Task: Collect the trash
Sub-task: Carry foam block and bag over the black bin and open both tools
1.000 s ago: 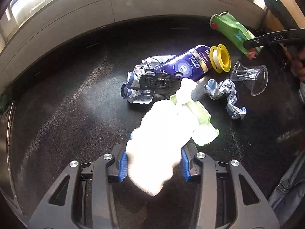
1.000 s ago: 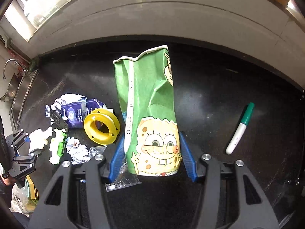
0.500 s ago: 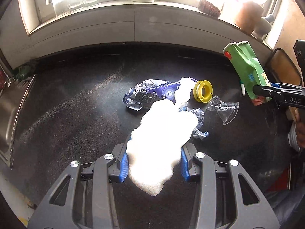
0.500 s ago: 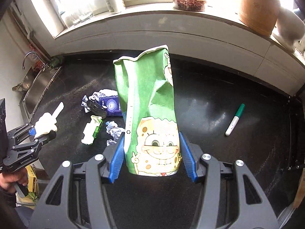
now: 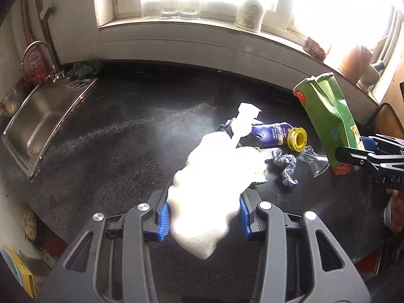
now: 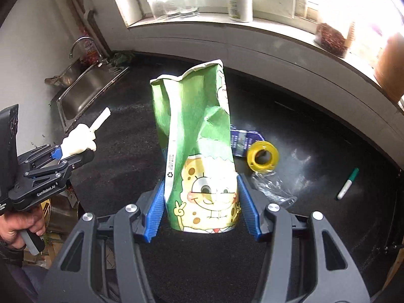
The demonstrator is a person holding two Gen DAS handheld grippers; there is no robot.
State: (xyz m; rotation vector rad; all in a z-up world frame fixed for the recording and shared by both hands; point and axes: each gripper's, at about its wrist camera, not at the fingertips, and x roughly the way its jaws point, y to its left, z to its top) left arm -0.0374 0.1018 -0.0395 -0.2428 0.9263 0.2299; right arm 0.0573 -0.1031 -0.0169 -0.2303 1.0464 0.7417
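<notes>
My left gripper (image 5: 203, 217) is shut on a crumpled white tissue (image 5: 212, 176), held above the black counter (image 5: 126, 139); it also shows in the right wrist view (image 6: 78, 144). My right gripper (image 6: 202, 214) is shut on a green SpongeBob paper bag (image 6: 197, 151), held upright with its mouth open at the top; the bag shows at the right in the left wrist view (image 5: 328, 116). On the counter lie a blue wrapper (image 5: 270, 133), a yellow spool (image 5: 298, 139), a crumpled blue-white scrap (image 5: 286, 166) and clear plastic (image 5: 313, 159).
A steel sink (image 5: 32, 123) is set in the counter at the left, with a tap (image 5: 35, 53). A green marker (image 6: 348, 183) lies at the right. Bottles and jars stand on the window sill (image 6: 240, 0).
Both grippers have risen and pulled back from the counter with their loads; the trash pile looks smaller and farther. The sink and window have come into view.
</notes>
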